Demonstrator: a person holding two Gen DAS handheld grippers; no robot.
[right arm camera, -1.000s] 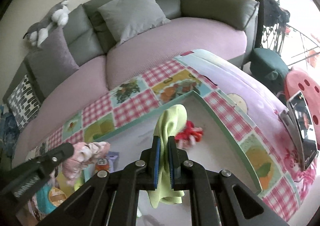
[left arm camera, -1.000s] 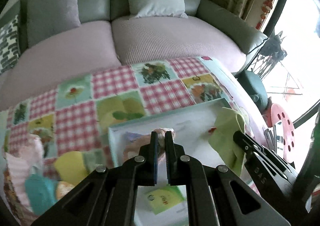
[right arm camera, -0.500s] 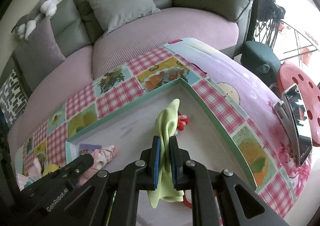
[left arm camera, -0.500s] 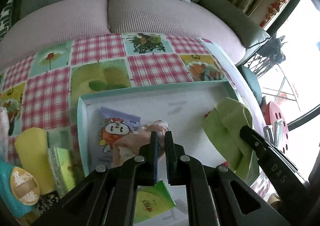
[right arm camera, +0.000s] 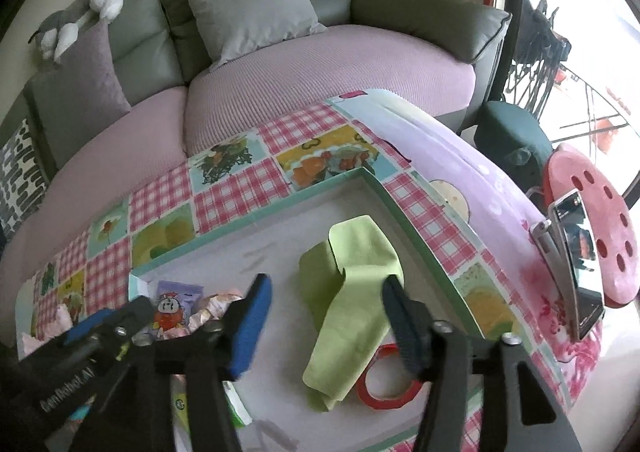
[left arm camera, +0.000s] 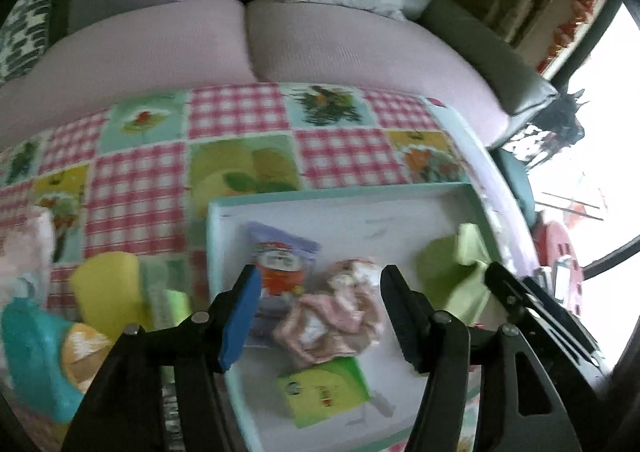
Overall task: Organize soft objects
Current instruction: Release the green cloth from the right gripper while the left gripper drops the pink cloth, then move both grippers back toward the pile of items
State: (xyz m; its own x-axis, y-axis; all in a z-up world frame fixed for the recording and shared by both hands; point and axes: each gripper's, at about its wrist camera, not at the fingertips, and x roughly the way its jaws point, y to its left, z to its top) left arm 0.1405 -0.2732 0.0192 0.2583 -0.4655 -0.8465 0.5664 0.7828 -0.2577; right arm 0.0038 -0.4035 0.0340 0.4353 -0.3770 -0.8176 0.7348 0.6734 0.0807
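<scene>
A shallow white tray with a teal rim (left arm camera: pixel 340 194) (right arm camera: pixel 256 218) lies on the patchwork tablecloth. A crumpled pink cloth (left arm camera: pixel 340 308) lies in its left part, over a purple snack packet (left arm camera: pixel 280 256). My left gripper (left arm camera: pixel 320 308) is open, with its jaws either side of the pink cloth. A green cloth (right arm camera: pixel 352 300) (left arm camera: pixel 452 272) lies loose in the tray's right part. My right gripper (right arm camera: pixel 326 316) is open and stands just above it.
A red tape ring (right arm camera: pixel 384 376) and a green packet (left arm camera: pixel 324 392) lie in the tray. A yellow sponge (left arm camera: pixel 108 292), a teal item (left arm camera: pixel 36 348) and other soft things sit left of the tray. A sofa (right arm camera: pixel 320 72) stands behind, and a red stool (right arm camera: pixel 592 220) holding a phone on the right.
Both grippers have opened. The left one let go of the pink cloth and the right one let go of the green cloth, which now lie in the tray.
</scene>
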